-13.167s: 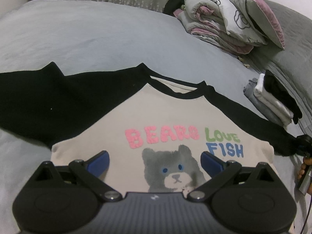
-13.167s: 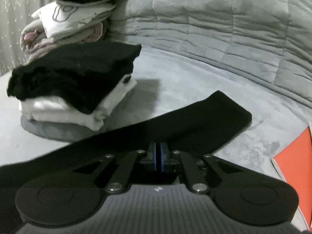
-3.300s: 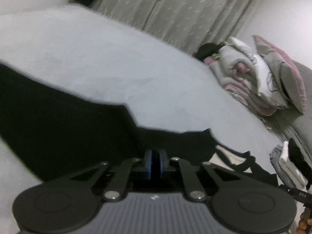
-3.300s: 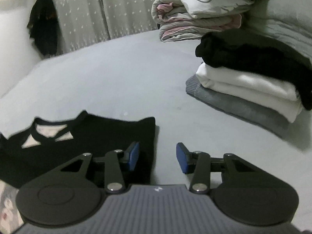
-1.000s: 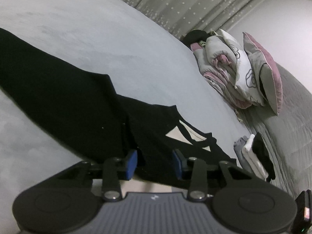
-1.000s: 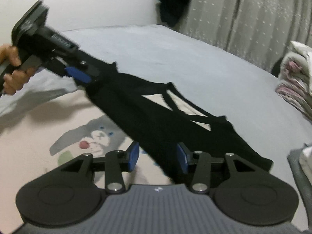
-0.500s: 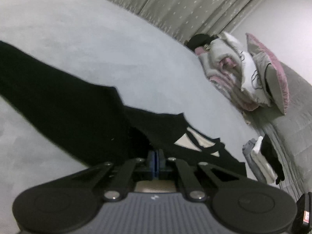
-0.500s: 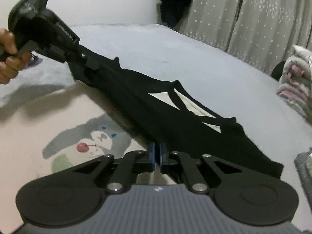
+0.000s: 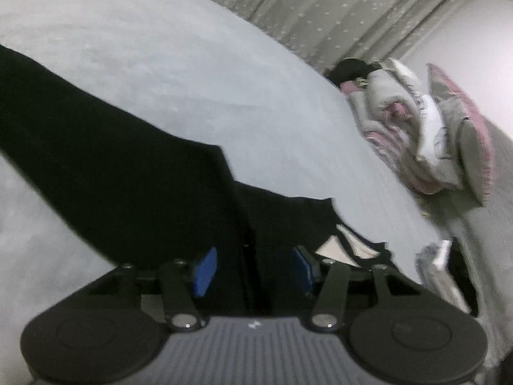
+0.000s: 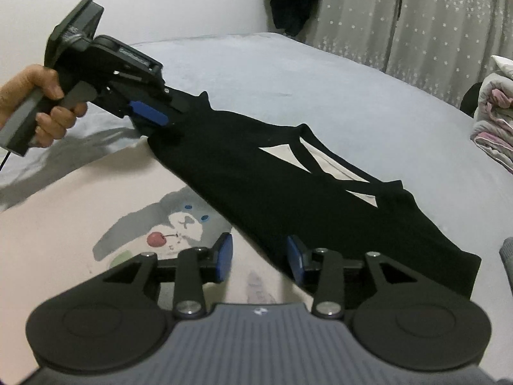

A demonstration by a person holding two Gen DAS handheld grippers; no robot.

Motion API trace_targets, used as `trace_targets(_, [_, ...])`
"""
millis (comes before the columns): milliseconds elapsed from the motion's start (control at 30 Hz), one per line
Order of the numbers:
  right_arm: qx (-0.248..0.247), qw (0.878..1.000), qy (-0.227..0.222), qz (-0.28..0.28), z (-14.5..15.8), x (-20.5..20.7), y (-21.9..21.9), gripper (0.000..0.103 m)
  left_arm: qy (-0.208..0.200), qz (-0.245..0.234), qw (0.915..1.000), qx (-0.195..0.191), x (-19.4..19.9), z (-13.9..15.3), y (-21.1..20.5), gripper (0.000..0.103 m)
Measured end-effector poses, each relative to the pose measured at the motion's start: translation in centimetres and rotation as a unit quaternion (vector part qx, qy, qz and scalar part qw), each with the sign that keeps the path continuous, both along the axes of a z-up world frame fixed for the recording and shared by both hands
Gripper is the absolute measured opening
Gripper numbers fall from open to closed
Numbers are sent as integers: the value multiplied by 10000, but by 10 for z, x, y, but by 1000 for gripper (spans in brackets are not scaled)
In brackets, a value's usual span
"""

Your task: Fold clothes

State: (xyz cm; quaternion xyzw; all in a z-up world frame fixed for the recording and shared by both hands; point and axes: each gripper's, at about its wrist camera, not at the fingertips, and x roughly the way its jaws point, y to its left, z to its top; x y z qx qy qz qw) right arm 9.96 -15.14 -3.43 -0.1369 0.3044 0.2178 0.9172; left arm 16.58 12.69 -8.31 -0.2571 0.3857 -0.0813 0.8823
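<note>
1. We see the shirt point(image 10: 288, 199) spread on the grey bed point(image 10: 320, 80), its black sleeves folded across the cream front; black fabric lies between and under the jaws of both grippers
2. The left gripper point(image 9: 253, 266) has just been opening; its jaws stand apart over a dark fold, pads clear of it
3. The right gripper point(image 10: 259, 256) likewise has just parted, straddling the sleeve edge
4. The cloth looks soft, with a grey bear print point(image 10: 173, 221)

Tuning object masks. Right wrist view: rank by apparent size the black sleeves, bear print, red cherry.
1. black sleeves, folded across the shirt
2. bear print, partly covered by them
3. red cherry, clearly smallest
</note>
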Motion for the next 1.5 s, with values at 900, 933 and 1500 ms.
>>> trace_targets(900, [-78,9992,-99,-367,-3,1,-1,50,-36,2299,9528,1982,-8,10,65,72])
trace_targets(933, [-78,9993,-102,-359,-2,0,0,50,-62,2319,9526,1967,-8,9,66,72])
trace_targets(1500, [-33,9993,-224,-298,3,-2,3,50,-984,2348,9569,1399,-13,23,76,6])
